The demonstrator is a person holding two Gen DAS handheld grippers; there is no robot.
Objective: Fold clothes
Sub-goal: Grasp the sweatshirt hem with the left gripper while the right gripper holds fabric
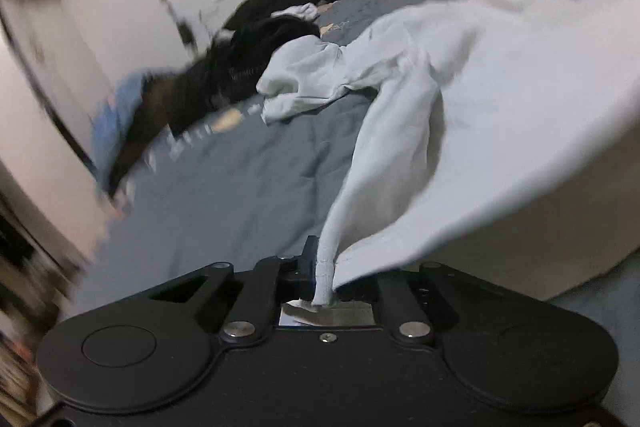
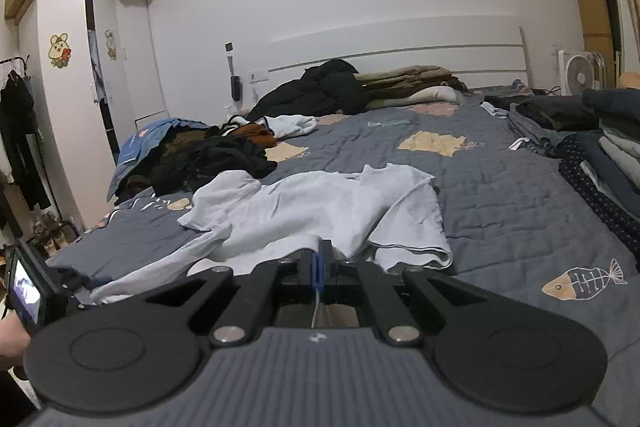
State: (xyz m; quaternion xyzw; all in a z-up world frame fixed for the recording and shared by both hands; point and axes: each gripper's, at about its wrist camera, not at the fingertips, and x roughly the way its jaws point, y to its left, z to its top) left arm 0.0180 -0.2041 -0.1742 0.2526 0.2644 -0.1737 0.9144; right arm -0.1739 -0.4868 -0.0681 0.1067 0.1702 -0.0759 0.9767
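A pale grey-white shirt (image 2: pixel 328 207) lies spread and wrinkled on the grey quilted bed (image 2: pixel 520 219). My left gripper (image 1: pixel 320 267) is shut on the shirt's hem (image 1: pixel 324 279), and the cloth (image 1: pixel 480 107) rises from it and stretches to the right, lifted off the bed. My right gripper (image 2: pixel 320 263) is shut on another edge of the shirt, with a thin strip of cloth showing between the fingers. The left gripper's body (image 2: pixel 28 291) shows at the far left of the right wrist view.
A heap of dark clothes (image 2: pixel 208 159) lies at the bed's left side, and more sit by the white headboard (image 2: pixel 400 51). Folded stacks (image 2: pixel 608 147) stand at the right. A white wardrobe (image 2: pixel 80 87) stands on the left. The left wrist view is motion-blurred.
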